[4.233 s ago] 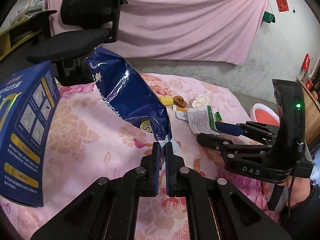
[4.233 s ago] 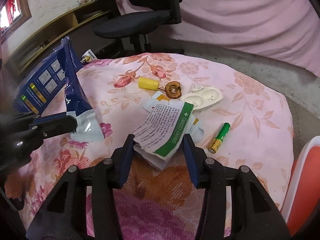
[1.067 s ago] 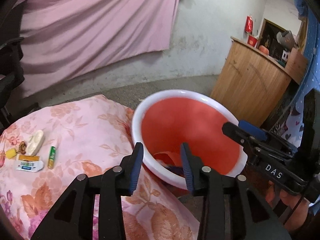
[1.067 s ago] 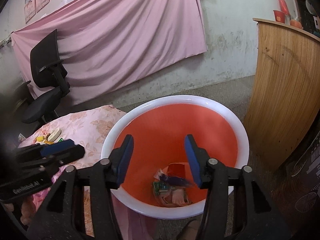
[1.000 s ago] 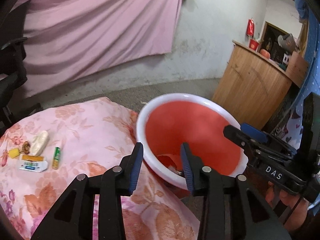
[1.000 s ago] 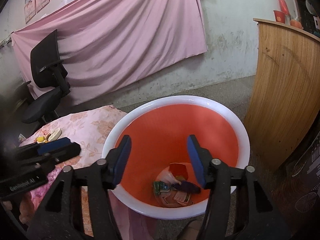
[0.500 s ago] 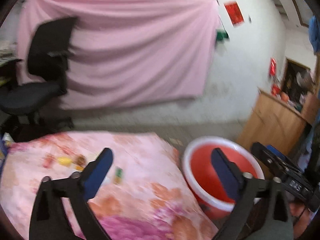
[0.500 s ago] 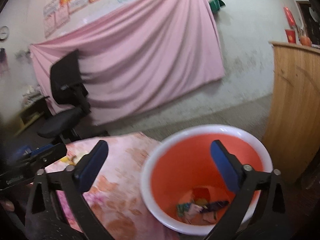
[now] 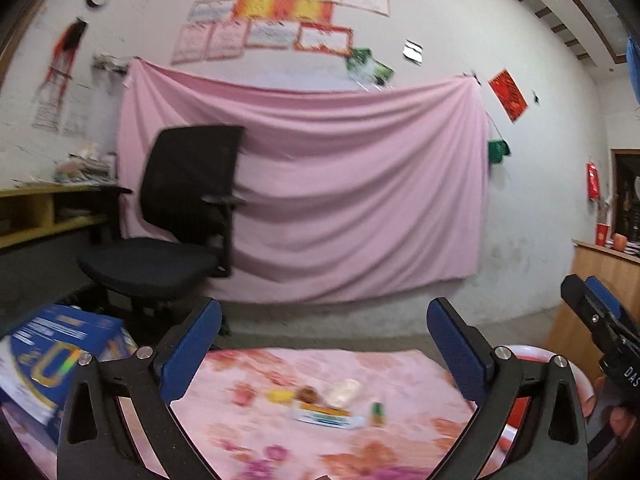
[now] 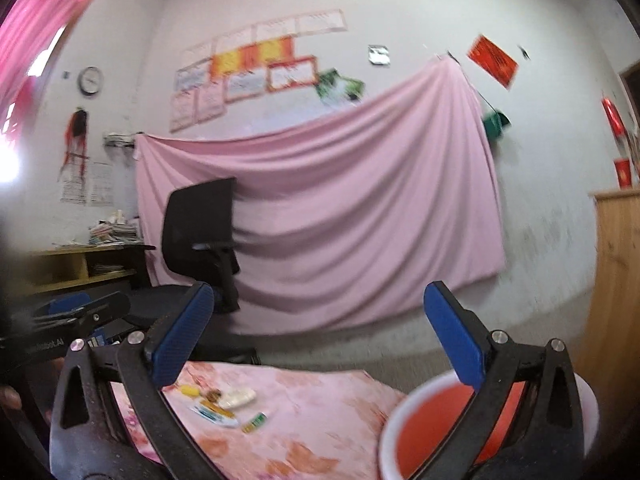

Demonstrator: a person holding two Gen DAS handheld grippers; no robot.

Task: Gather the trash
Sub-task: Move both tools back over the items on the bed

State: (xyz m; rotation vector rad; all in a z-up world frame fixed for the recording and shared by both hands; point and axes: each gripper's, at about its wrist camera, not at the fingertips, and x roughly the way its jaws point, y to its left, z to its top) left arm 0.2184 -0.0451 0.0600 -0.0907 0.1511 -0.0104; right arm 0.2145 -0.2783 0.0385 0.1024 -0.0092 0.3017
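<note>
A: My left gripper and right gripper both have their jaws spread wide, having just been opening, nothing between them.

B: The trash?

A: Small scraps lie clustered mid-way across the pink floral cloth, a green battery nearest. The white-rimmed red plastic bin sits just beside the cloth's edge.

B: Risks?

A: The view's blurred; I could misjudge my reach and knock the battery rolling.
</note>
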